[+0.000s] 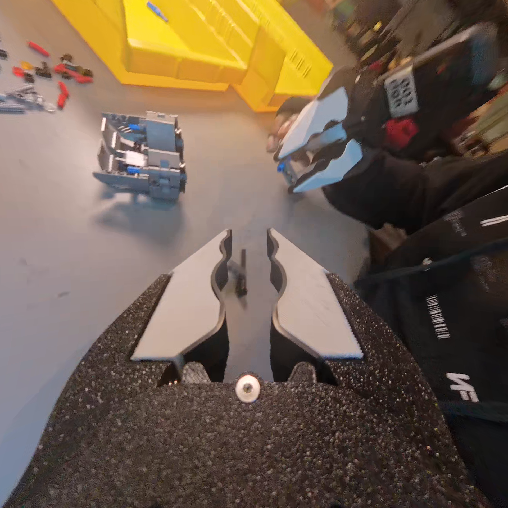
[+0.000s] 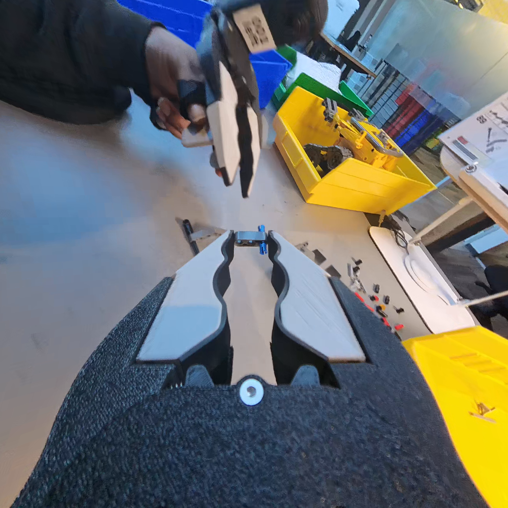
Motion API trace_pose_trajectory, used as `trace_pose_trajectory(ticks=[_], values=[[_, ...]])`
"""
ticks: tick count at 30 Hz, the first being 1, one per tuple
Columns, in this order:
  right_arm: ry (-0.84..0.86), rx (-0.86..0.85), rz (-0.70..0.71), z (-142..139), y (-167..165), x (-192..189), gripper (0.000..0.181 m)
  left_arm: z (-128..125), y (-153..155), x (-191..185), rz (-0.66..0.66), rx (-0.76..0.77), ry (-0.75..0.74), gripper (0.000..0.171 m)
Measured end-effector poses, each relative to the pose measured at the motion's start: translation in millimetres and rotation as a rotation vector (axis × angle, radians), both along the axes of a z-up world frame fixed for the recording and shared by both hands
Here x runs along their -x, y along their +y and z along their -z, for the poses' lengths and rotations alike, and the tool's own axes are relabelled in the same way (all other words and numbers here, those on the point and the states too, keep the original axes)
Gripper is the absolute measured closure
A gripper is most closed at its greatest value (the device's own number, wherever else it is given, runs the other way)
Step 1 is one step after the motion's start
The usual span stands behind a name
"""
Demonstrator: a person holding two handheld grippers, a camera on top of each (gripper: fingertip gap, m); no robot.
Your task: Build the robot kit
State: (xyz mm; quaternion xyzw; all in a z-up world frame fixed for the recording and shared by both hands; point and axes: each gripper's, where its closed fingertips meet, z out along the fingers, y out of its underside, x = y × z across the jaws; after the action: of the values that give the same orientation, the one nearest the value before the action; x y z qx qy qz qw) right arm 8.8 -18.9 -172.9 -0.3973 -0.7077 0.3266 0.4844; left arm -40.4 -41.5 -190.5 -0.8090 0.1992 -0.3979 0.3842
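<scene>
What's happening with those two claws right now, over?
Left gripper open over a black pin. Right gripper pinching a grey beam with blue pin. Nothing between them.

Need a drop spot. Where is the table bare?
Bare: the grey table left of the left gripper, below the grey block assembly. Crowded: loose red and black parts far left, yellow bins behind, right gripper on the right.

A grey bench (image 1: 55, 247) is seen carrying a grey brick assembly (image 1: 143, 154) with blue pins. Small red and black parts (image 1: 63, 71) are scattered near its far left edge, just beside yellow bins (image 1: 192, 55). A thin black pin (image 1: 242, 272) is laid nearer the camera.
</scene>
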Motion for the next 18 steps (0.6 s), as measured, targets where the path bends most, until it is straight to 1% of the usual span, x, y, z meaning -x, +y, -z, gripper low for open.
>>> trace_pose_trajectory(ticks=[2, 5, 7, 10, 13, 14, 16, 17, 18], values=[[-0.015, 0.005, 0.02, 4.9, 8.1, -4.0, 0.159, 15.3, -11.5, 5.6, -0.009, 0.023, 0.125, 0.146], [-0.04, 0.018, 0.034, 12.4, 13.2, -5.5, 0.158, 40.1, -26.4, -0.3, -0.01, 0.053, 0.243, 0.146], [-0.052, 0.018, 0.025, 15.3, 10.8, -4.5, 0.158, 54.1, -29.7, -5.7, -0.003, 0.042, 0.326, 0.145], [-0.069, 0.011, 0.013, 18.9, 6.0, -3.9, 0.158, 66.6, -26.2, -10.9, 0.015, -0.002, 0.453, 0.146], [-0.079, 0.01, 0.01, 20.5, 4.2, -5.2, 0.158, 71.0, -19.5, -6.7, 0.028, -0.081, 0.596, 0.163], [-0.078, 0.014, 0.009, 19.9, 3.9, -5.6, 0.158, 71.0, -19.6, -7.5, 0.047, -0.095, 0.613, 0.164], [-0.071, 0.031, 0.008, 17.7, 3.7, -5.8, 0.158, 70.4, -18.6, -8.3, 0.077, -0.136, 0.632, 0.165], [-0.069, 0.046, 0.007, 16.9, 3.7, -6.1, 0.158, 68.5, -17.0, -9.2, 0.085, -0.165, 0.619, 0.165], [-0.068, 0.065, 0.005, 16.4, 3.8, -6.3, 0.158, 63.2, -15.4, -11.7, 0.087, -0.186, 0.571, 0.165]])
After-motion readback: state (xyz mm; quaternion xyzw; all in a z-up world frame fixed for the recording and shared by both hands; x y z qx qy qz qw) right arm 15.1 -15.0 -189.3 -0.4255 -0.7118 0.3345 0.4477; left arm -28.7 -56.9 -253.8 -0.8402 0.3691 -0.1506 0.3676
